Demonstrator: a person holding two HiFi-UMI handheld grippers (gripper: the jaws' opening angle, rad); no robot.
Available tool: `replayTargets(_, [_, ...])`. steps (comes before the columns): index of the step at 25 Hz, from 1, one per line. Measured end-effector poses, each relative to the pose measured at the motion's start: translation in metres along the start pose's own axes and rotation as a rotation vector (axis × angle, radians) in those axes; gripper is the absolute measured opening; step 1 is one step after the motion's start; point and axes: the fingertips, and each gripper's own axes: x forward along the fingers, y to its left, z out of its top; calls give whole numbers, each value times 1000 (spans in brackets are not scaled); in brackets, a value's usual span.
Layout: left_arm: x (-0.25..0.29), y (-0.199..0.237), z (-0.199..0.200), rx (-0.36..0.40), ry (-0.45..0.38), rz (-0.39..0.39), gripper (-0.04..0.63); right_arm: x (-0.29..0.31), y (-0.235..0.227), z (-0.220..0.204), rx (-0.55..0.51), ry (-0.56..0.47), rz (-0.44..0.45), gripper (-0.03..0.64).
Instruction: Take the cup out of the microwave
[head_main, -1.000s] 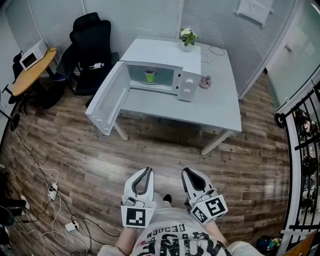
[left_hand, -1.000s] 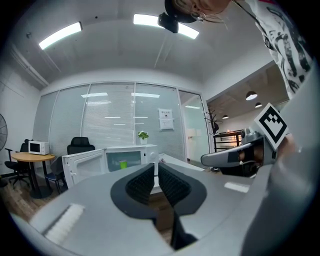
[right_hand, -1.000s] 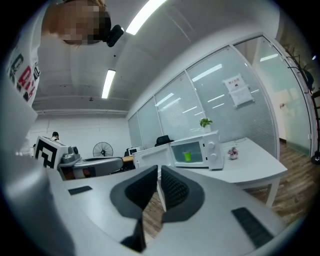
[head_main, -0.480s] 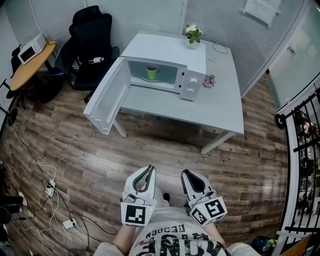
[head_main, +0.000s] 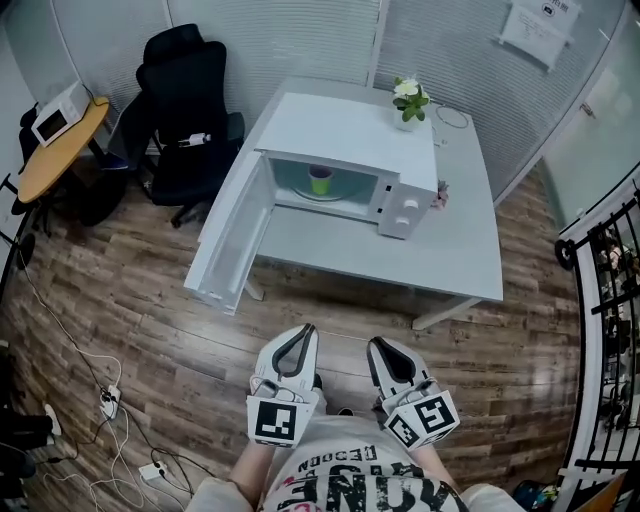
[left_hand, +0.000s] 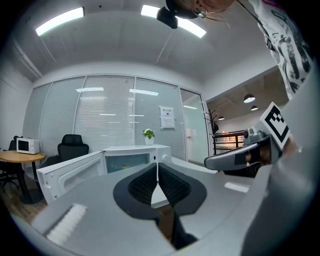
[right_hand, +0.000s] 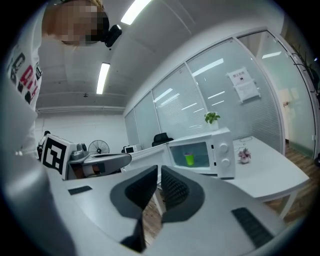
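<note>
White table (head_main: 400, 262) sits well ahead of your left gripper (head_main: 305, 330) and right gripper (head_main: 376, 343). On it: the microwave (head_main: 345, 130), door open; behind it a potted plant (head_main: 407, 102) and cable (head_main: 455, 116); pink flowers (head_main: 440, 196) beside its right.

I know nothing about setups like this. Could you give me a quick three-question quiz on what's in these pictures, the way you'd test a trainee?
1. True or false: the door of the microwave on the white table stands open.
2. What colour is the cup inside the microwave? A) red B) green C) blue
3. Fill in: the left tool and the right tool are both shut and hold ____.

Key: 1 true; 2 B; 3 nothing.
</note>
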Motion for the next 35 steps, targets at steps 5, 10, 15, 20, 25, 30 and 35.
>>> replayTargets(5, [17, 33, 0, -16, 6, 4, 15, 30, 0, -1, 13, 4, -17, 31])
replayTargets(10, [24, 55, -8, 2, 10, -3, 15, 47, -2, -1, 24, 3, -45, 31])
replayTargets(15, [22, 68, -19, -24, 30, 0, 14, 55, 4, -6, 32, 11, -62, 31])
replayTargets(20, [27, 70, -22, -54, 43, 0, 14, 59, -1, -6, 31, 20, -75, 31])
replayTargets(25, [35, 72, -19, -41, 33, -2, 14, 70, -8, -5, 31, 23, -74, 31])
replayTargets(30, [47, 77, -23, -56, 54, 13, 14, 87, -17, -5, 43, 32, -43, 31])
replayTargets(35, [73, 89, -20, -35, 45, 34, 14, 110, -38, 3, 41, 37, -15, 31])
